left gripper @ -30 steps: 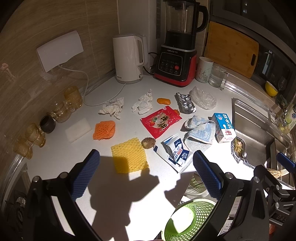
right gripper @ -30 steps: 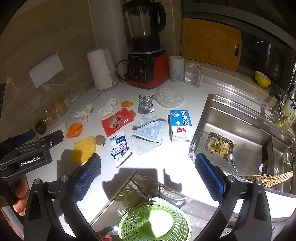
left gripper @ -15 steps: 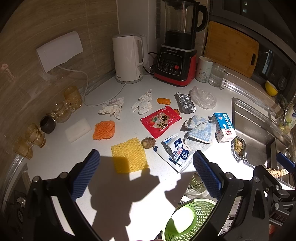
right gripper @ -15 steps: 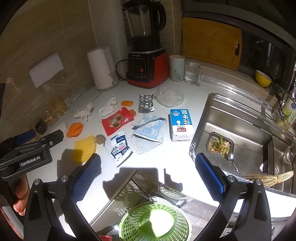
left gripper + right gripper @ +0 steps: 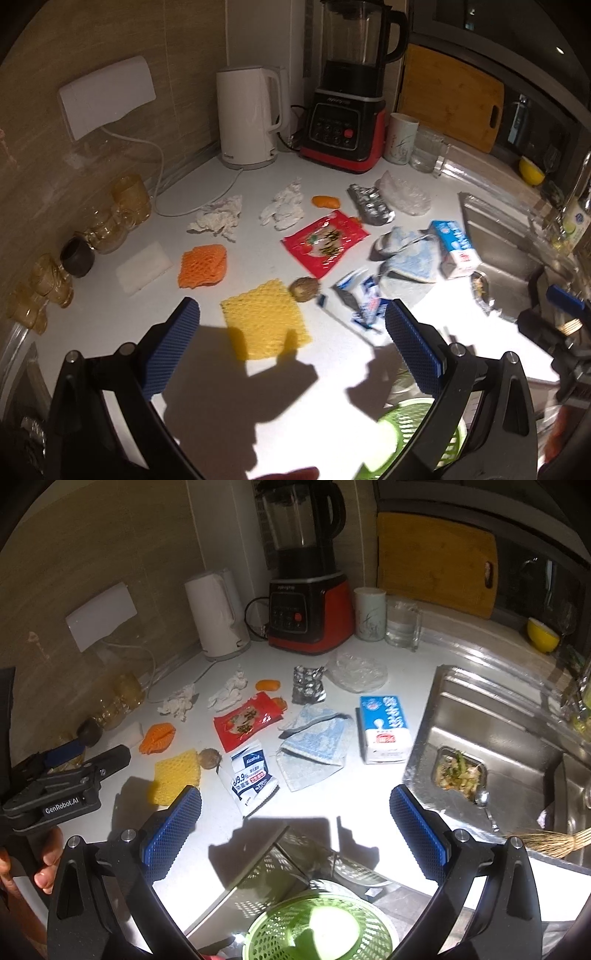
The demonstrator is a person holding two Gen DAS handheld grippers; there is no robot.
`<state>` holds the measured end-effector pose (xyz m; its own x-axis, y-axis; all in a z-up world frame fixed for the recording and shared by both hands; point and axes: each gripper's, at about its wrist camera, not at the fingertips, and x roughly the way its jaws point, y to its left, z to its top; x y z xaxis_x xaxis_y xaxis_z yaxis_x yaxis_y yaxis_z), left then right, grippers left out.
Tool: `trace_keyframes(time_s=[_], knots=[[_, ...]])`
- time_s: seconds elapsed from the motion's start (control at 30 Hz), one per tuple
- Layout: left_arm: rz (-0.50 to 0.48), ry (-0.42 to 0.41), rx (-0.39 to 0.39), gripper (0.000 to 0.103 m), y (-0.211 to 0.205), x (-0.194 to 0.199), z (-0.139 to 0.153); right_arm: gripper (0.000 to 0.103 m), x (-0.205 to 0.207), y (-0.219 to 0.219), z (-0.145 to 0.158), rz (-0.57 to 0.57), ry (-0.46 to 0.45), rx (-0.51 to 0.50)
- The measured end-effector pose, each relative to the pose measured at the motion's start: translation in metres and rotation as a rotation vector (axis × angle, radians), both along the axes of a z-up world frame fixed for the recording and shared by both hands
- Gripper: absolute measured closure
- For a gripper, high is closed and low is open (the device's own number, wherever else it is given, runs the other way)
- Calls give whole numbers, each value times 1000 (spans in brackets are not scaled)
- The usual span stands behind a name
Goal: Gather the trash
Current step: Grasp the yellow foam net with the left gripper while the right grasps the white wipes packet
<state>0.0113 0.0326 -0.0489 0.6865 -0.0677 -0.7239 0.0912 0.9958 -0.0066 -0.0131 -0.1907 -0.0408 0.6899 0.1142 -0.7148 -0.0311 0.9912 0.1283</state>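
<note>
Trash lies scattered on the white counter: a yellow foam net, an orange foam net, two crumpled tissues, a red snack wrapper, a wipes packet, a milk carton, a blue cloth, foil and clear plastic. A green basket stands below the counter's front edge. My left gripper is open and empty above the yellow net. My right gripper is open and empty above the front edge.
A white kettle, a red blender, a mug and a glass stand at the back. Amber glasses line the left wall. A steel sink with food scraps is at the right.
My left gripper has shifted slightly forward and left over the counter; its view is blurred by motion. The right gripper has hardly moved. The trash has not moved.
</note>
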Motion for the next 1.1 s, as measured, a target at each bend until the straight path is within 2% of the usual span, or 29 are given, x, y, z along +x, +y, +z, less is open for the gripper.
trace_keyframes(time_s=[0.17,0.33,0.5,0.63,0.77,0.87,0.97,1.07,1.1], knots=[[-30,18,45,7,23,18,-38,2,22,10,-29,16,32,36],[-43,74,10,7,48,40,-77,2,42,23,-50,33,49,30],[-124,95,17,7,44,61,-107,2,56,34,-70,58,91,34],[-153,126,3,7,36,73,-123,2,62,43,-84,79,130,9],[-174,158,30,13,26,77,-138,2,67,48,-91,95,147,-8],[-158,176,-16,13,29,78,-141,2,71,50,-95,105,161,-9],[-139,185,-61,22,35,81,-141,2,75,53,-99,113,172,-10],[-153,172,-68,41,34,79,-139,2,78,54,-102,115,183,4],[-168,170,-74,50,31,78,-138,2,80,54,-104,111,191,12]])
